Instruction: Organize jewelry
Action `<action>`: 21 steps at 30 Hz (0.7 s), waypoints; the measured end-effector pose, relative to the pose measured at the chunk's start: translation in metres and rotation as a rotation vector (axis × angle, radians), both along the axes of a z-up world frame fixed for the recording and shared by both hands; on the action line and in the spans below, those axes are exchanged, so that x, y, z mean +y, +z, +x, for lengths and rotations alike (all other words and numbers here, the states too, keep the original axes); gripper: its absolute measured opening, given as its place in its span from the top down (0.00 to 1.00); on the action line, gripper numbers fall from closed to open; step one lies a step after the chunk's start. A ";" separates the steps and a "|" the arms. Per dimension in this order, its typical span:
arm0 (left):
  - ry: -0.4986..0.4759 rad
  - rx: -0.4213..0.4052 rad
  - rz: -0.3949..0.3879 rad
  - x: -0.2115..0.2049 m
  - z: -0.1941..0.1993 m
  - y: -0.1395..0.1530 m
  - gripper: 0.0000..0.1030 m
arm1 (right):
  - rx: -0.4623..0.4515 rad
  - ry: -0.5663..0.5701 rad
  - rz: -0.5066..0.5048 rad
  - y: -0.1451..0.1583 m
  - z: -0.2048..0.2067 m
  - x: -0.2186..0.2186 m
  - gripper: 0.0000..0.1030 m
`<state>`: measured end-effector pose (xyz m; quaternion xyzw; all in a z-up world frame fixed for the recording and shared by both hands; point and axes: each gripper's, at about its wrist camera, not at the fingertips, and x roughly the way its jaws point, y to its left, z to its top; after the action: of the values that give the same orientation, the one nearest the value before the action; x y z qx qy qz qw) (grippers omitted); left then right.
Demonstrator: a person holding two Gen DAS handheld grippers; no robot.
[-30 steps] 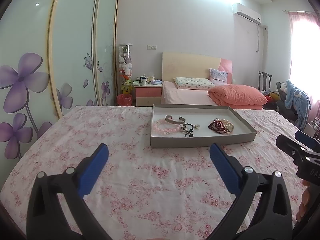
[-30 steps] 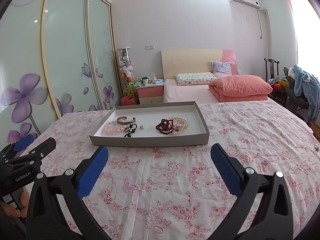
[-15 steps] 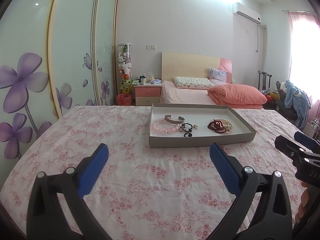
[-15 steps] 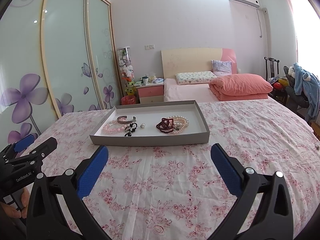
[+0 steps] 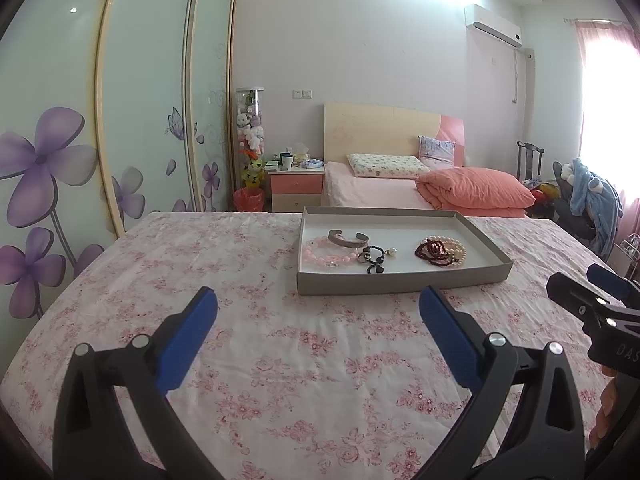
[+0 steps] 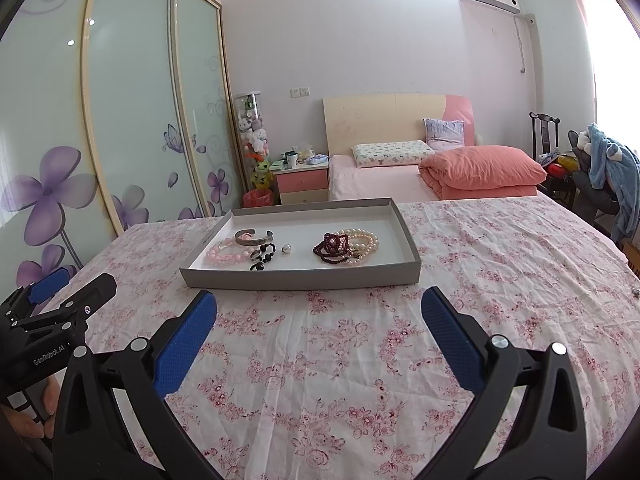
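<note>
Left gripper (image 5: pixel 318 312) near, jaws spread wide, holding nothing. Right gripper (image 6: pixel 320 312) near, level beside it, jaws also wide apart, nothing held. Fingers (image 6: pixel 38 412) grip left handle.

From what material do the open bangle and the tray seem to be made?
The bangle looks like metal with a dull silver-grey finish; its thin band holds a rigid open curve. The tray looks like matte grey cardboard, white inside, with thin folded walls.

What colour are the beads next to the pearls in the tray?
Dark red beads, lying against the pearls; the right wrist view shows them best.
</note>
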<state>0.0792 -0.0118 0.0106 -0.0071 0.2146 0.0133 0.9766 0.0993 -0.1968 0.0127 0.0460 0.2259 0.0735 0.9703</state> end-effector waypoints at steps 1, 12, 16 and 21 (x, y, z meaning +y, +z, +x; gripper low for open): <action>0.001 0.000 0.001 -0.001 0.000 -0.001 0.04 | 0.000 0.000 0.001 0.000 0.000 0.000 0.02; -0.008 0.000 -0.003 -0.004 -0.002 -0.001 0.04 | 0.000 -0.002 0.001 0.000 0.000 0.000 0.02; -0.005 -0.002 -0.006 -0.004 -0.002 -0.001 0.04 | 0.000 -0.002 0.002 0.000 0.000 0.000 0.02; -0.012 0.003 -0.010 -0.003 -0.001 0.002 0.04 | 0.000 -0.002 0.003 0.000 0.000 0.000 0.02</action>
<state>0.0783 -0.0150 0.0123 -0.0106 0.2162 0.0065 0.9763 0.0988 -0.1969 0.0124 0.0478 0.2259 0.0727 0.9703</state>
